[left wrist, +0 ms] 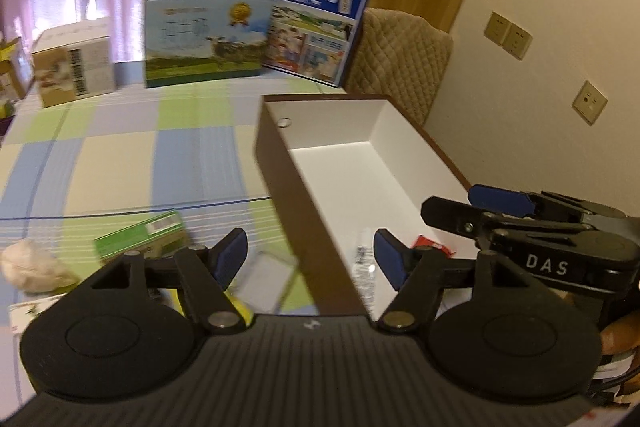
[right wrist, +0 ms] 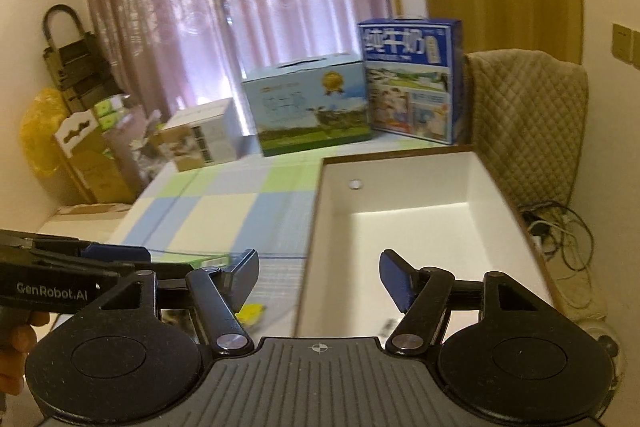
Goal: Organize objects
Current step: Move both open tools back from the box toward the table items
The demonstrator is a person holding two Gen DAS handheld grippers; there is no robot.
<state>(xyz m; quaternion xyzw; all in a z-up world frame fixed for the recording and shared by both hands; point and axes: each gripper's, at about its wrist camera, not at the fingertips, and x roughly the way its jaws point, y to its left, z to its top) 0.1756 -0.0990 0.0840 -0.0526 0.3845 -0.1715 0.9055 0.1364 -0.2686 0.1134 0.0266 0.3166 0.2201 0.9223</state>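
Note:
A brown box with a white inside lies open on the checked tablecloth; it also shows in the right wrist view. A red packet and a clear wrapped item lie at its near end. My left gripper is open and empty, straddling the box's left wall. My right gripper is open and empty over the box's near left corner; it shows from the side in the left view. A green box, a white wad, a clear packet and a yellow item lie on the cloth.
Three cartons stand at the table's far edge: a white one, a light blue one and a dark blue one. A quilted chair back stands behind the box. Cables lie on the floor at right.

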